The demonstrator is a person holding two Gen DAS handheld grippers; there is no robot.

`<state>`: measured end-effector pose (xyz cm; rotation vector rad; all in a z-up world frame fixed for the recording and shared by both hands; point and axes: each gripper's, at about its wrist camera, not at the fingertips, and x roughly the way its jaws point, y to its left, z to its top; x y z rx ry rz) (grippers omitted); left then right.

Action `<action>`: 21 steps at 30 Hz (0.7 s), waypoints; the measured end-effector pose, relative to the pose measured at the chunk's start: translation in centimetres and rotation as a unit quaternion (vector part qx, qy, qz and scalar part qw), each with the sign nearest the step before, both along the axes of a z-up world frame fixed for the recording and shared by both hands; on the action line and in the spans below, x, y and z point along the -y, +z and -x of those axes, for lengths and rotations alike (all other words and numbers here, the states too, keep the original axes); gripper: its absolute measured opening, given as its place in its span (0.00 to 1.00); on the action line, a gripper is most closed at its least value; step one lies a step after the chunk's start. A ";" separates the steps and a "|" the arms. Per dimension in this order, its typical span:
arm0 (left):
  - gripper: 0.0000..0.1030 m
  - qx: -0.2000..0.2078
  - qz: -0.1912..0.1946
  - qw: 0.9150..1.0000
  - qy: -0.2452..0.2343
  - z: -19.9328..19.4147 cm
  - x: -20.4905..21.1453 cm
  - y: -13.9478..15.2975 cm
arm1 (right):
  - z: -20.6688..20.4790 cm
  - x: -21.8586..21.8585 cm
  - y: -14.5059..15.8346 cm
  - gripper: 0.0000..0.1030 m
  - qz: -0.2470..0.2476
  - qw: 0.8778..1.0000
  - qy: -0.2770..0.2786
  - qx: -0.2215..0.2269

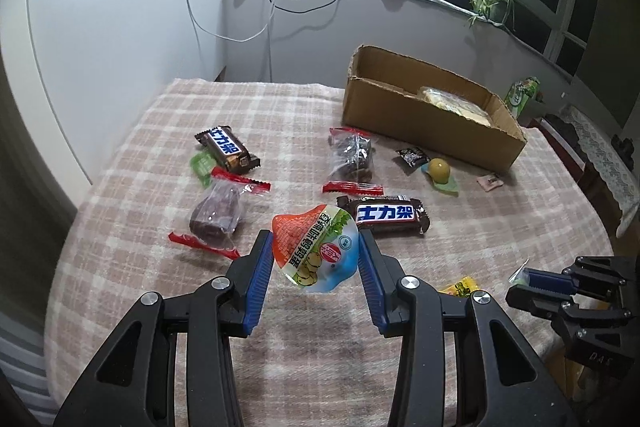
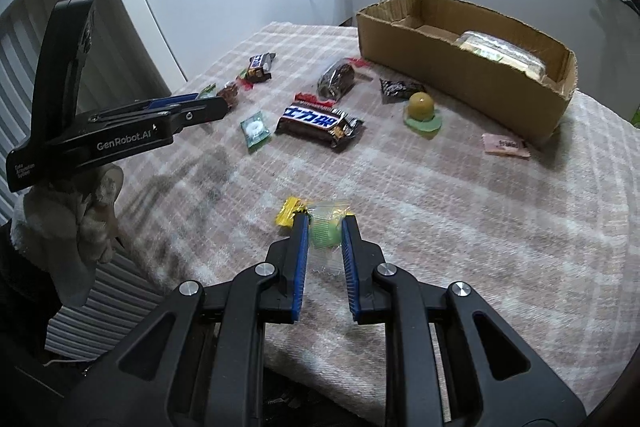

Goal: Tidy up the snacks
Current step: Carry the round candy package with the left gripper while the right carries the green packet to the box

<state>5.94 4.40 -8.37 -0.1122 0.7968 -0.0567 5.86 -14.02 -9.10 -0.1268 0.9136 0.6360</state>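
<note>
We've got the left gripper clamped on a jelly cup, blue pads pressing both sides of it, lifted clear above the checked tablecloth near its front edge. Our right gripper pinches a small green candy in a clear wrapper, close to the front edge too, with a yellow wrapper just beside it. Mid-cloth lies a Snickers bar, a second bar towards the left edge. The cardboard box sits at the far right corner, a packet inside.
</note>
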 end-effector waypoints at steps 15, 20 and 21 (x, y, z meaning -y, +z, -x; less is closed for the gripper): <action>0.39 0.012 0.012 1.000 -0.026 -1.8 1.0 1.7 | -1.7 1.3 1.4 0.17 0.002 1.000 -0.013 0.020; 0.39 0.026 0.010 0.998 -0.048 -4.6 2.4 3.1 | -4.8 2.0 3.6 0.17 0.001 0.998 -0.025 0.051; 0.39 0.029 0.012 0.998 -0.052 -5.2 2.7 3.4 | -5.6 2.2 4.0 0.17 -0.001 0.998 -0.028 0.055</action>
